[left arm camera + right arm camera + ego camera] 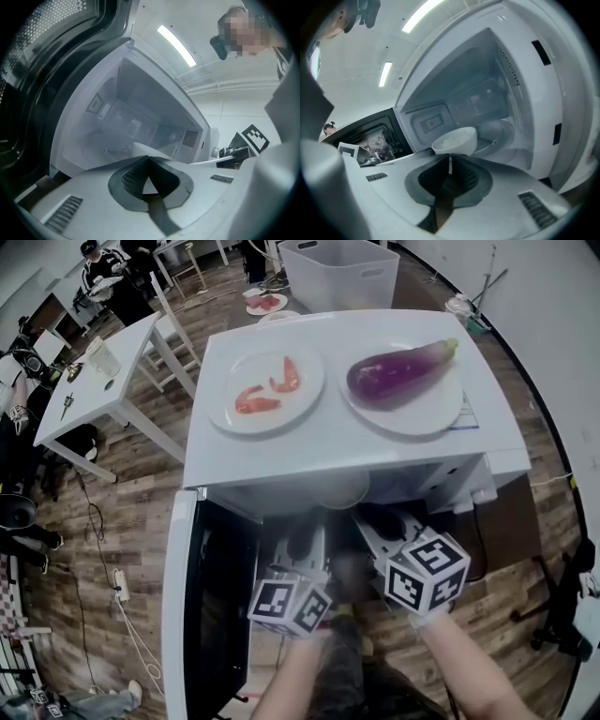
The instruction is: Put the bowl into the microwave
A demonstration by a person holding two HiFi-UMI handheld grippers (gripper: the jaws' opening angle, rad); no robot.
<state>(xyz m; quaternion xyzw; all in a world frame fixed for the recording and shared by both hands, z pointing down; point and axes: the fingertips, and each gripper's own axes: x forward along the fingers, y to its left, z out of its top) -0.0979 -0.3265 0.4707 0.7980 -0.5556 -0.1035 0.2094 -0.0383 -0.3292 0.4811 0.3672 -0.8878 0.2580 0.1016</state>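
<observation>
A white bowl (339,489) hangs at the mouth of the open white microwave (328,446), just over the front of the glass turntable (499,133). In the right gripper view the bowl (455,138) sits right at the tips of my right gripper (450,157), whose jaws are closed on a thin white strip of its wall. My left gripper (149,158) has its tips together with a white wedge of the bowl (143,149) between them. From the head view both grippers, left (305,538) and right (370,521), reach into the opening side by side.
The microwave door (178,606) stands swung out to the left. On the microwave's top sit a plate of red shrimp (265,390) and a plate (412,418) with an eggplant (398,371). A white tub (342,273) is behind, a white table (103,381) at the left.
</observation>
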